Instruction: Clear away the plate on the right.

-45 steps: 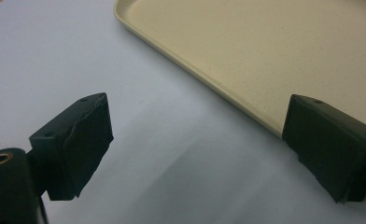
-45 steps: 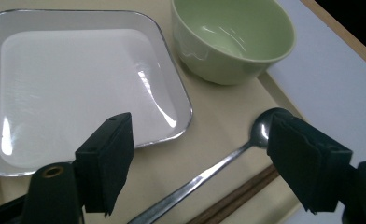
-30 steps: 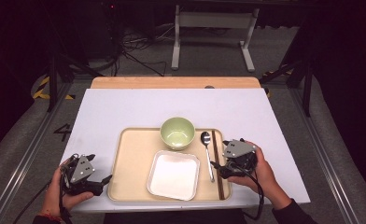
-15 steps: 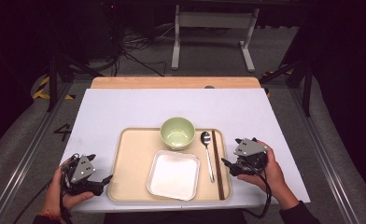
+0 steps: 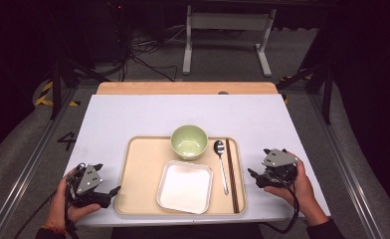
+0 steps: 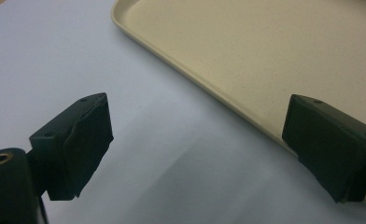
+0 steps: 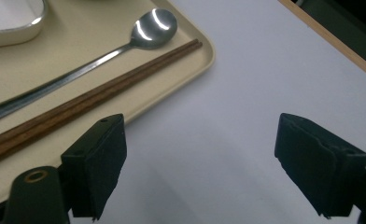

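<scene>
A beige tray (image 5: 143, 174) lies near the table's front edge. On it stand a green bowl (image 5: 188, 141) and a white square dish (image 5: 184, 186), with a metal spoon (image 5: 222, 162) and brown chopsticks (image 5: 232, 174) along its right side. My left gripper (image 5: 112, 194) rests on the white table just left of the tray, open and empty, beside the tray rim (image 6: 209, 88). My right gripper (image 5: 252, 178) sits right of the tray, open with nothing between its jaws. The spoon (image 7: 102, 53) and chopsticks (image 7: 87, 100) lie to its left in the right gripper view.
The white tabletop (image 5: 183, 114) stretches behind the tray, with a wooden strip (image 5: 183, 88) at its far edge. Beyond it stand a metal frame (image 5: 228, 30) and cables on a dark floor.
My right gripper has drawn back to the right, from over the tray's right edge by the chopsticks to the bare table beside the tray. The left gripper has stayed put.
</scene>
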`<state>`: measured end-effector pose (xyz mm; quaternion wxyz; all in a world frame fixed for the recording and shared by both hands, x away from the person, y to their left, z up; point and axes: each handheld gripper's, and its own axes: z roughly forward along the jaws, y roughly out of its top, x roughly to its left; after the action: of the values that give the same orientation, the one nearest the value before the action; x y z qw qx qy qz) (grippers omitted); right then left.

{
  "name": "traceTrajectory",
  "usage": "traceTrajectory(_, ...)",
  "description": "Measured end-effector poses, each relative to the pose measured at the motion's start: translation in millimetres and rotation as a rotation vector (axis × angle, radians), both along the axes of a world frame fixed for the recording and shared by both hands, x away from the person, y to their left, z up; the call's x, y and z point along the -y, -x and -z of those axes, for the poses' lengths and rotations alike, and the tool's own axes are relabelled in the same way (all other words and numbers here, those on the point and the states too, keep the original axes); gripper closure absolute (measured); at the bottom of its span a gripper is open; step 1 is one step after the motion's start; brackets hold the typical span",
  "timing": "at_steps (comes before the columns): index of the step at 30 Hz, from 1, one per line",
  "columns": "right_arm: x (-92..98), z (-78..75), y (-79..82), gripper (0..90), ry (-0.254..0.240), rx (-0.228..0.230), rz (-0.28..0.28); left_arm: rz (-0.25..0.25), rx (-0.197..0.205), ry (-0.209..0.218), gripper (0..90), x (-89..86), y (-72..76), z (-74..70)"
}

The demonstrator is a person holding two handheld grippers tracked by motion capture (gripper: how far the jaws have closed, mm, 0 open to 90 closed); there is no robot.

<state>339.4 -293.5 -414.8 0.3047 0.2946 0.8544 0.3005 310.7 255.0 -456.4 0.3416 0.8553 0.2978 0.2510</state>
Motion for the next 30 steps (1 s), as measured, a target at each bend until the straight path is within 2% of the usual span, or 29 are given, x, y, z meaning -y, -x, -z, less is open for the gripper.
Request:
traceTrajectory(2,5.8,2.9,0.8,17.4,-0.001,-0.003,0.018,0.001,0.003,-0.010,9.3,0.8,-1.5,-0.4)
traceTrajectory(10,32.9,16.9,7.1,17.1,-0.018,-0.017,0.092,0.013,0.001,0.001,9.3,3.6,-5.6,-0.5)
traceTrajectory(17,49.2,24.3,12.2,15.5,-0.041,-0.036,0.114,0.026,0.001,0.002,9.3,5.0,-8.9,-0.7)
traceTrajectory(23,61.8,29.9,22.4,14.7,-0.086,-0.038,0.136,0.030,-0.001,0.009,9.4,7.4,-12.0,-0.3)
traceTrajectory(25,64.5,31.1,27.1,14.3,-0.086,-0.029,0.140,0.034,0.001,0.009,9.4,8.5,-12.6,-0.7)
traceTrajectory(28,71.2,32.8,33.8,14.3,-0.135,-0.028,0.163,0.035,-0.006,0.011,9.4,8.6,-14.0,-0.4)
traceTrajectory(30,75.5,36.1,37.3,14.0,-0.144,-0.027,0.188,0.032,-0.003,0.019,9.4,8.0,-14.9,-0.6)
